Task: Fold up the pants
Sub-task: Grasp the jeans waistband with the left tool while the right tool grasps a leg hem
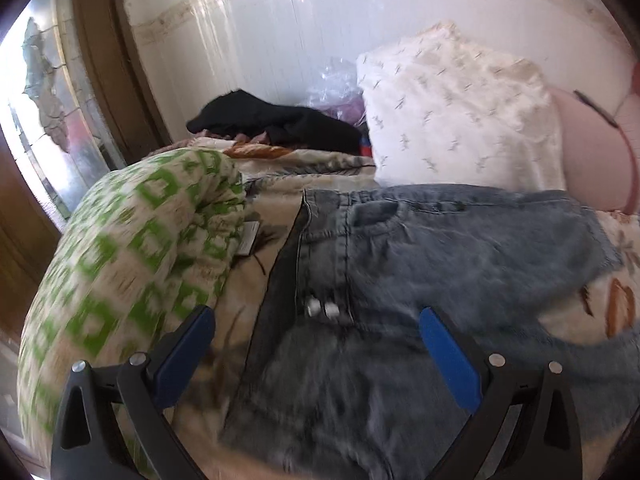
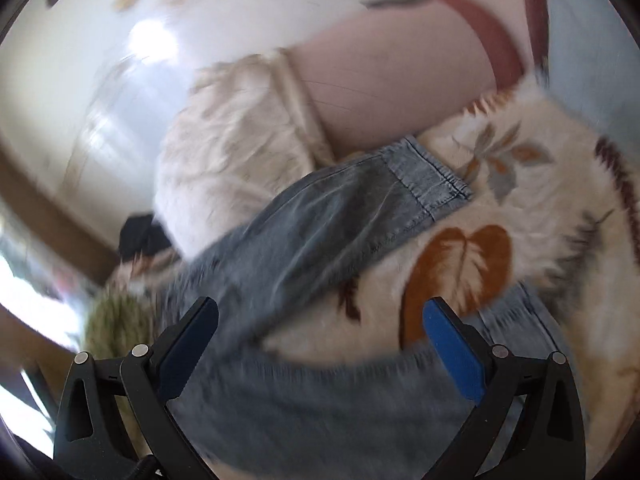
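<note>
1. Jeans (image 1: 460,248) lie spread on the leaf-print blanket (image 1: 616,304) that covers the bed, waistband toward the green-patterned quilt (image 1: 132,240), legs running off to my right.
2. Two metal buttons (image 1: 320,309) show at the fly, just ahead of my left gripper (image 1: 316,344).
3. My left gripper hangs over the waist of the jeans with its jaws spread wide and nothing between them; the blue pads (image 1: 450,356) are clear of the cloth as far as I can see.
4. The quilt bulges up just beside the waistband, on the left of the left wrist view.
5. Behind the jeans a white pillow (image 1: 456,112) stands against the wall, with a pink cushion (image 1: 592,152) next to it.
6. A black garment (image 1: 276,120) lies farther back, near the door frame.
7. My right gripper (image 2: 320,332) is over the legs, jaws also wide apart and holding nothing.
8. In the right wrist view one leg runs up and away to its hemmed cuff (image 2: 428,176), which lies flat on the blanket near the pink cushion (image 2: 392,80).
9. The other leg crosses below, between my fingers (image 2: 454,352), its end near the right edge.
10. An orange leaf (image 2: 460,272) of the print shows in the gap between the two legs.
11. The right wrist view is blurred, so I cannot tell whether the pads touch the denim.
</note>
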The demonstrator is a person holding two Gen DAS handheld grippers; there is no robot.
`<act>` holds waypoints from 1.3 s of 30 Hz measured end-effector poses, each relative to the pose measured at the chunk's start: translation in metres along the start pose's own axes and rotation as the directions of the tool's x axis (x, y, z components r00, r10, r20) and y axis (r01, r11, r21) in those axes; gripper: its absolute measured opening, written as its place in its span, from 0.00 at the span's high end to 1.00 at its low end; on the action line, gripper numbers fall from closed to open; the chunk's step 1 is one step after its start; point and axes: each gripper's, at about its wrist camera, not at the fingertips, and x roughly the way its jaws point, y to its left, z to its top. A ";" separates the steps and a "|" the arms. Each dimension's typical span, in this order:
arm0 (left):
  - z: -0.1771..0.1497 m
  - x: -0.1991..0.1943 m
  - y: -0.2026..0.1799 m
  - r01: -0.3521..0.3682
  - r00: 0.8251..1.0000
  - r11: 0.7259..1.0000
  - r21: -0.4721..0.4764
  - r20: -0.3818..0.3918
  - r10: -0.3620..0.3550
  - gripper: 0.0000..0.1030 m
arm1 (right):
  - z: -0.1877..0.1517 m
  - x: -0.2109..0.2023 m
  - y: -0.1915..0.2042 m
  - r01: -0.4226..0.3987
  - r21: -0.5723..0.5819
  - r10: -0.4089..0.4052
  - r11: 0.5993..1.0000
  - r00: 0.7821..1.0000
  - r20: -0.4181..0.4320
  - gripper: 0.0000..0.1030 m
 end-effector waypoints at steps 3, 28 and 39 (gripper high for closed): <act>0.028 0.047 0.006 -0.044 0.996 0.999 -0.019 -0.075 0.042 0.00 | 0.048 0.051 -0.015 0.010 0.156 -0.004 0.988 0.999 -0.040 0.00; 0.064 0.136 0.006 -0.083 0.988 0.996 0.021 -0.127 0.085 0.00 | 0.184 0.254 -0.084 0.239 0.068 -0.223 0.969 0.957 -0.186 0.21; 0.093 0.201 0.048 -0.030 0.959 0.994 -0.103 -0.284 0.000 0.02 | 0.175 0.258 -0.092 0.341 -0.065 -0.347 0.938 0.922 -0.173 0.71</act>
